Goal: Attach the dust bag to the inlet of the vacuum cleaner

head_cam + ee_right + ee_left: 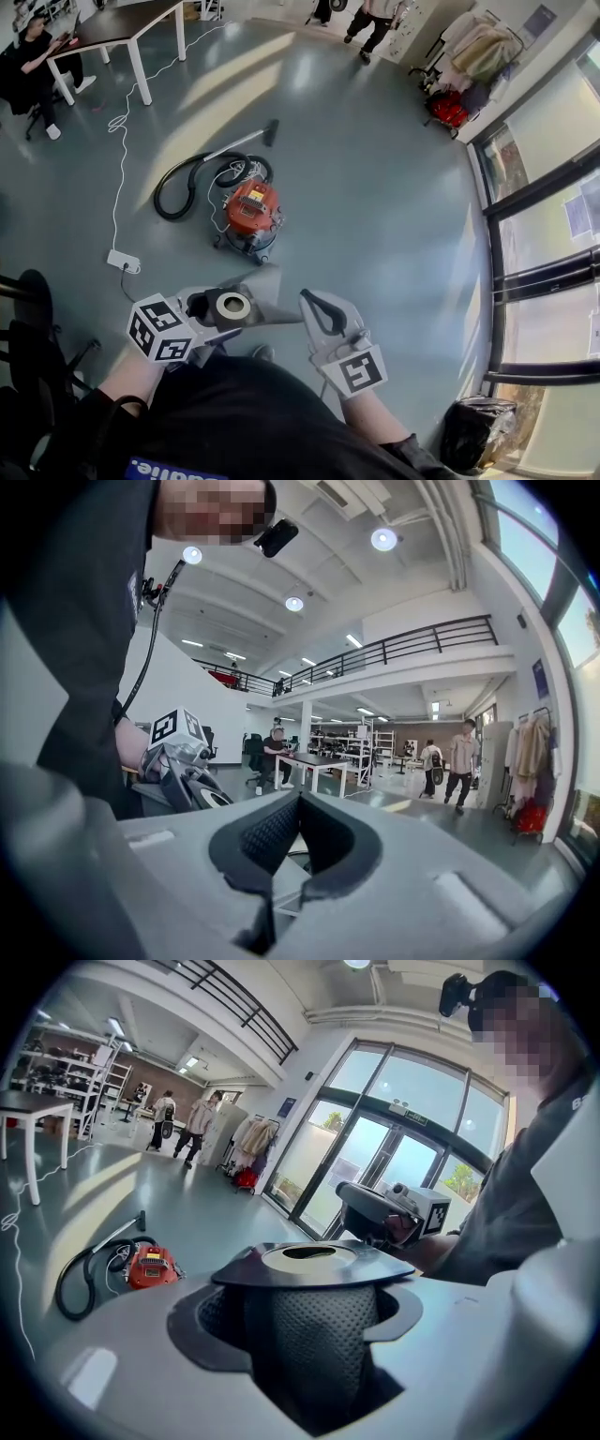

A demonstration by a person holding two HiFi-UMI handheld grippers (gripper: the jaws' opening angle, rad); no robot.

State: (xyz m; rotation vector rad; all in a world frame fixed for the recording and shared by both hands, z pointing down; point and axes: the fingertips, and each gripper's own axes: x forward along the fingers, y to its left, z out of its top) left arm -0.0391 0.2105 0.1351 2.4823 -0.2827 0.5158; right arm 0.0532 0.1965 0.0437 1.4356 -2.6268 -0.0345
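Standing on the grey floor (pixel 375 187) ahead of the person: one red vacuum cleaner (pixel 251 208), its black hose (pixel 178 183) coiled just beside it, with a white power strip (pixel 123 262) nearby.

- Left gripper (pixel 300 1335): jaws partly apart and clamped on the dust bag (pixel 314 1265). Grey textured fabric fills the gap between them. The dark collar with its round opening sits flat on top, facing up.
- Dust bag, head view (pixel 232 304): held in the air close to the person's body, well apart from the vacuum cleaner.
- Right gripper (pixel 295 841): jaws pressed together with nothing between them. It is held just beside the bag in the head view (pixel 314 305).
- Background: a white table (pixel 127 23) with a seated person.
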